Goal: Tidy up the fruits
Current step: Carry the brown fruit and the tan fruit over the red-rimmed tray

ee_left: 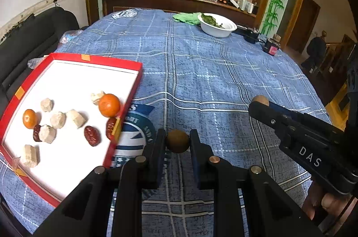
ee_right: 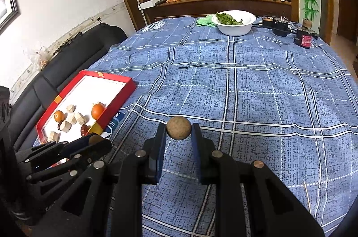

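My left gripper (ee_left: 177, 140) is shut on a small round brown fruit (ee_left: 177, 141) above the blue checked tablecloth, just right of the red tray (ee_left: 73, 57). On the tray's white floor lie two oranges (ee_left: 109, 104), red dates (ee_left: 91, 135) and several pale chunks (ee_left: 76, 118). My right gripper (ee_right: 178, 127) is shut on a second, tan round fruit (ee_right: 178, 127) above the cloth. In the left wrist view that right gripper (ee_left: 257, 102) comes in from the right with its fruit (ee_left: 260, 100) peeking over the tip. The left gripper (ee_right: 95, 140) shows at lower left of the right wrist view.
A white bowl of green leaves (ee_right: 235, 23) and a green cloth (ee_right: 204, 20) sit at the far end of the table. Dark gadgets (ee_right: 277, 25) and a small jar (ee_right: 304, 38) stand at far right. A black sofa (ee_right: 73, 53) runs along the left edge. A thin stick (ee_right: 307, 196) lies near right.
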